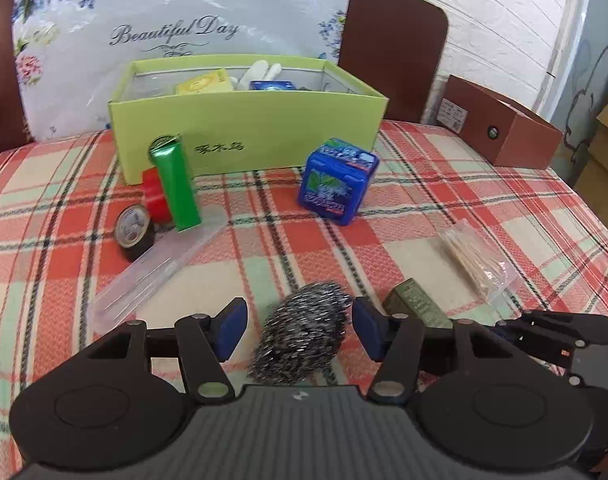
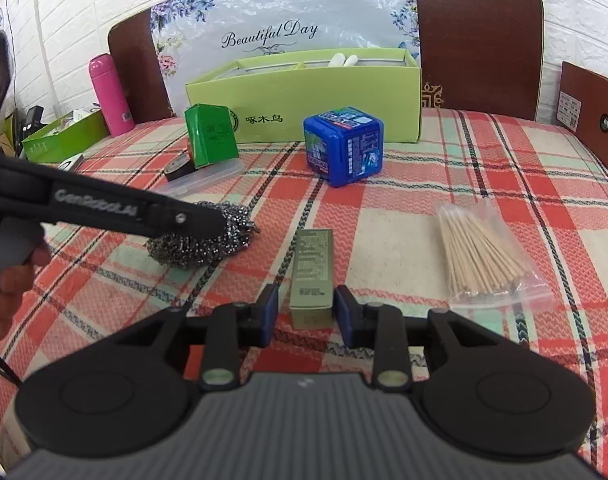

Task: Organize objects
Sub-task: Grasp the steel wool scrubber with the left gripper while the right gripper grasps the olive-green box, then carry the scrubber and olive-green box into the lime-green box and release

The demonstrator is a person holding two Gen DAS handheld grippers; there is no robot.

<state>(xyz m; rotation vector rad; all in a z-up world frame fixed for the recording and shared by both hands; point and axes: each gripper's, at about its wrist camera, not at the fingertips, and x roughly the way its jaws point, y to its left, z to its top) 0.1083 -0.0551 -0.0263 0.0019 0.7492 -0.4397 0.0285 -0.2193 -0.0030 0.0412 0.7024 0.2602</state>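
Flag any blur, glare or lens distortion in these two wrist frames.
Left wrist view: steel wool scourer is motion-smeared at its top edge; the rest is sharp. Right wrist view: sharp throughout, with glare on the plastic-wrapped floral board. Both views: strong fisheye bowing and dark corner vignetting; lighting is even, shadows are soft.

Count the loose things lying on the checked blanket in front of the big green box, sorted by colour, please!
Green: 2, the shiny green packet and the olive box.
Blue: 1, the blue cube.
Silver: 1, the steel scrubber.
Red: 1, the red tape.
Black: 1, the black tape.
Clear: 2, the clear case and the toothpick bag.
Total: 8
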